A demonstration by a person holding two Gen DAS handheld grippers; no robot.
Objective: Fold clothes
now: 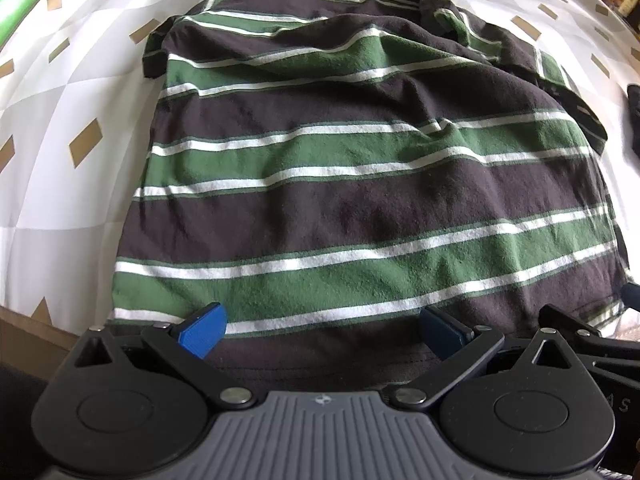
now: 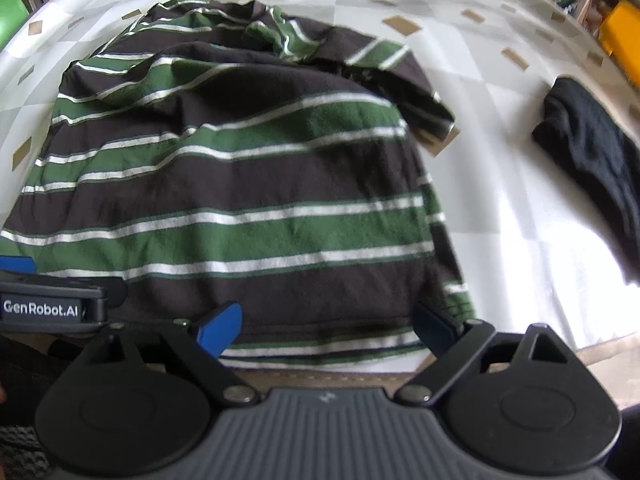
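Striped shirt just beyond R claw

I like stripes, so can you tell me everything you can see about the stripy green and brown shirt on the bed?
The soft knit shirt with dark brown, green and thin white stripes lies spread on the white quilted bedcover with tan diamonds, hem nearest, a bit wrinkled. Its far end is bunched and rumpled, with a sleeve folded over on the right. The stripes run across it. The left gripper and right gripper both hover open over the hem; whether their blue fingertips touch the cloth cannot be told. A separate black garment lies apart, not touching.
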